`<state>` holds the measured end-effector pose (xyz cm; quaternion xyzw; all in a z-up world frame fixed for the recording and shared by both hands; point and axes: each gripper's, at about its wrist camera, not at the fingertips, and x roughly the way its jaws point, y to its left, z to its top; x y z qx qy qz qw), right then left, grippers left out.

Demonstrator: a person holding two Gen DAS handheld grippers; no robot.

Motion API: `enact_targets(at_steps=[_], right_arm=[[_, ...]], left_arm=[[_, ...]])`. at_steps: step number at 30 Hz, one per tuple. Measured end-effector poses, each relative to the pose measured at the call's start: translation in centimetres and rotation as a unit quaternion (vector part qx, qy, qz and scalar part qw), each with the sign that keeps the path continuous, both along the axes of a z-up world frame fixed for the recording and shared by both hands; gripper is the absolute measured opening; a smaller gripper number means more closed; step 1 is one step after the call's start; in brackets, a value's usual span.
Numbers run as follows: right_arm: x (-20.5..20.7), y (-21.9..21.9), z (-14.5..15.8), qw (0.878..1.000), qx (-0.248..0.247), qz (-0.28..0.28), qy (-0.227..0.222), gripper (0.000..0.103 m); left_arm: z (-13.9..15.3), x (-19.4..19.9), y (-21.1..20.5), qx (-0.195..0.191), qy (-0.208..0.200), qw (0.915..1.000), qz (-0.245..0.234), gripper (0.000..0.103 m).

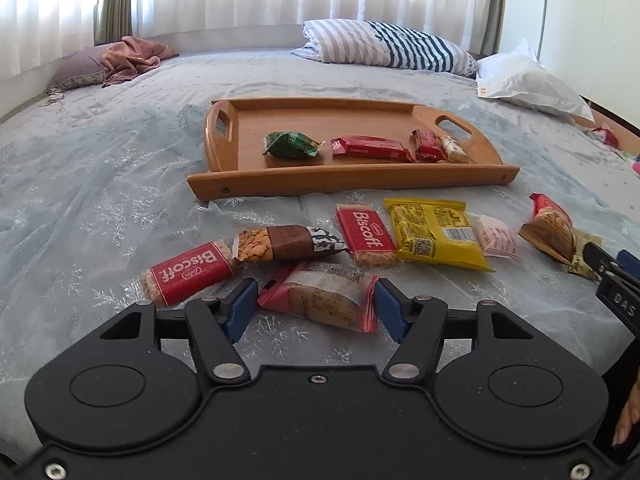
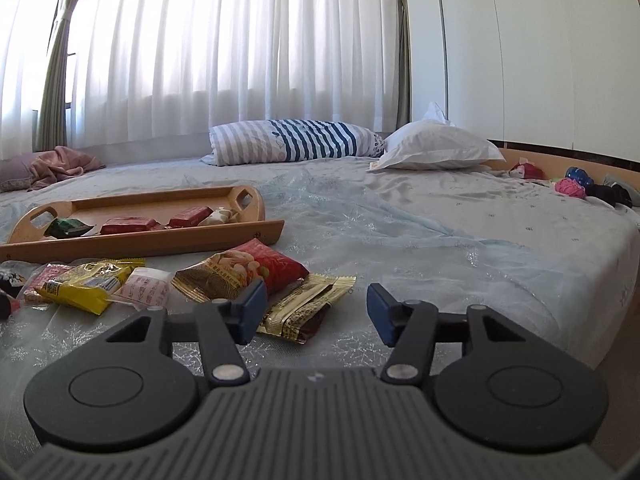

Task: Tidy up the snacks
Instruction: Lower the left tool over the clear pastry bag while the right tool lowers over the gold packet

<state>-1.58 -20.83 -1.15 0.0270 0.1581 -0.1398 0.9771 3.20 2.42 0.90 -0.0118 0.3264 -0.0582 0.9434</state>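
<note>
Straddling the clear-wrapped pastry packet (image 1: 320, 294) with my left gripper (image 1: 314, 306), I have the jaws spread wide, one blue pad off each end of the packet and neither touching it. It looks light and soft, with crinkly film that will slip and a cake inside that will crush, so I judge the best hold is across the middle of its short width, squeezed gently, not on the sealed pink ends.

My right gripper (image 2: 316, 312) is also wide and holds nothing; it hangs over the bed with the gold-and-brown wrapper (image 2: 306, 306) lying between its pads, nearer the left one. That one seems flat and thin, likely to slide on the sheet, so its puffed centre is the place to pinch.

Farther out at 10 o'clock in the left view lies a red Biscoff pack (image 1: 188, 276), with a brown nut bar (image 1: 280, 242) at 11, a second Biscoff (image 1: 366, 236) at 12 and a yellow packet (image 1: 436, 234) at 1. They look stiffer, easier to take by their long edges.

Beyond them at 12 sits the wooden tray (image 1: 248, 186), already holding a green packet (image 1: 292, 145) and red bars (image 1: 370, 149).
</note>
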Motion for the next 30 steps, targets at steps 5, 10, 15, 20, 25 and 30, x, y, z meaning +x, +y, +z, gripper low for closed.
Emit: enact_targets(at_steps=[5, 10, 15, 20, 25, 30], right_arm=[[1.1, -0.2, 0.0, 1.000, 0.020, -0.006, 0.012, 0.061], [2.1, -0.2, -0.2, 1.000, 0.018, -0.002, 0.021, 0.061], [2.5, -0.3, -0.5, 0.999, 0.027, 0.001, 0.037, 0.056], [2.2, 0.3, -0.6, 0.999, 0.019, 0.012, 0.036, 0.053], [2.2, 0.6, -0.7, 0.999, 0.020, 0.015, 0.036, 0.053], [2.3, 0.5, -0.6, 0.999, 0.030, 0.011, 0.036, 0.052]], left_arm=[[0.4, -1.6, -0.8, -0.005, 0.003, 0.9995, -0.032, 0.061], [0.8, -2.7, -1.7, -0.005, -0.005, 0.9981, -0.060, 0.071], [1.2, -3.5, -1.5, -0.031, 0.002, 0.9992, -0.027, 0.072], [2.1, -4.6, -1.8, -0.055, -0.015, 0.9981, 0.024, 0.053], [1.2, -3.7, -2.3, -0.069, 0.006, 0.9971, 0.030, 0.052], [-0.1, -2.7, -2.0, -0.110, 0.002, 0.9872, 0.116, 0.054]])
